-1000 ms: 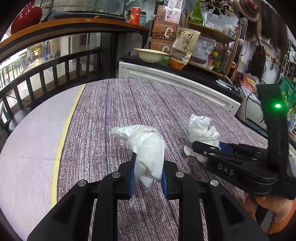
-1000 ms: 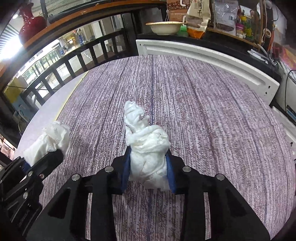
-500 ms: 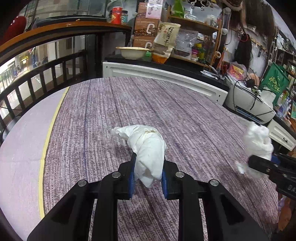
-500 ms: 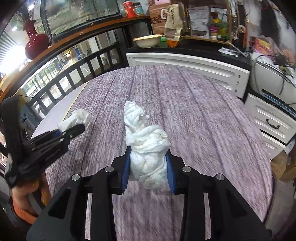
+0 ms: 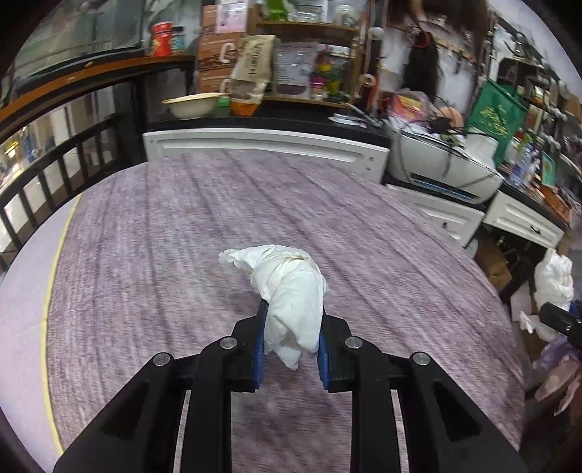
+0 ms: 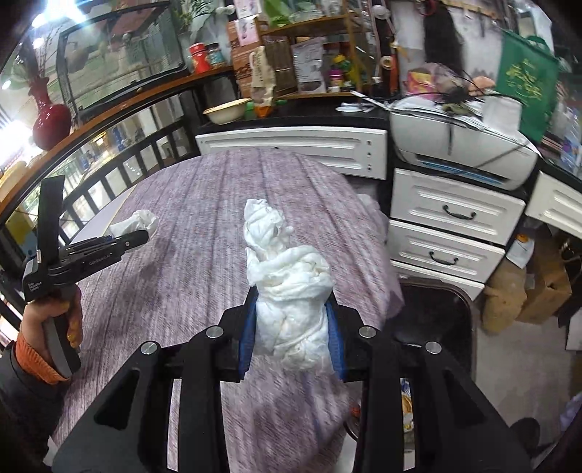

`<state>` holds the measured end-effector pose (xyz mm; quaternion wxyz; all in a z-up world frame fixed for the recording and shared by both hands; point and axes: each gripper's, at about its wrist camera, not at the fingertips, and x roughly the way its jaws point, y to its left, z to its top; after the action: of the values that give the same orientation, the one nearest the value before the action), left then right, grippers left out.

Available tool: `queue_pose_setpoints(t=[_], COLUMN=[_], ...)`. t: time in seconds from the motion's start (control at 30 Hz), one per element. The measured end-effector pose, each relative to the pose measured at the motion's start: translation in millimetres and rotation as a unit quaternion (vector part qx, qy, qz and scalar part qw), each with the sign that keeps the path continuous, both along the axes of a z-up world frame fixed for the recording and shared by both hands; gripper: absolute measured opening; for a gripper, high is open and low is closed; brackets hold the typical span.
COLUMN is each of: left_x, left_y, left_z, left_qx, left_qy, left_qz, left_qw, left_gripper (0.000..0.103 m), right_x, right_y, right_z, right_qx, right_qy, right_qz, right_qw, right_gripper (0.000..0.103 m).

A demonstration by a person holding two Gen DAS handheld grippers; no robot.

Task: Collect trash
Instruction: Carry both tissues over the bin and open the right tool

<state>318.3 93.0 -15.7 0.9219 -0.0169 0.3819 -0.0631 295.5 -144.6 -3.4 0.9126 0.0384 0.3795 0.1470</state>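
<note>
Place: a cluttered shop back room or home store corner.
Far: shelves (image 5: 309,32) crowded with packets, tins and jars.
Right: a printer (image 6: 462,149) on white drawers (image 6: 451,233).
Left: a black railing (image 5: 47,174), a red vase (image 6: 51,120) on its ledge.
Near: a table (image 5: 163,236) under purple cloth.

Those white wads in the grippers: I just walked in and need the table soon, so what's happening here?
A person is clearing trash with two handheld grippers. The left gripper is shut on a crumpled tissue above the purple tablecloth. The right gripper is shut on a bigger paper wad near the table's edge, beside a dark bin.
</note>
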Motion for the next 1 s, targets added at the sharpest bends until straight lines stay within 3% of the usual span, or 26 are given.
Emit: queue_pose_setpoints(t=[0.47, 1.0], left_x=[-34, -46], left_y=[-100, -171], left_z=[9, 8], left_qx=[-0.020, -0.025], left_qy=[-0.001, 0.009], left_qz=[-0.106, -0.173], left_qw=[0.9941, 0.9846], left_gripper=[0.022, 0.022], right_x=[-31, -10], right_y=[-75, -127], right_z=[-23, -102], right_qx=[0.006, 0.005], right_qy=[0.006, 0.097], right_qz=[-0.078, -0.161], right_qw=[0.997, 0.982], right_gripper=[0.034, 0.035])
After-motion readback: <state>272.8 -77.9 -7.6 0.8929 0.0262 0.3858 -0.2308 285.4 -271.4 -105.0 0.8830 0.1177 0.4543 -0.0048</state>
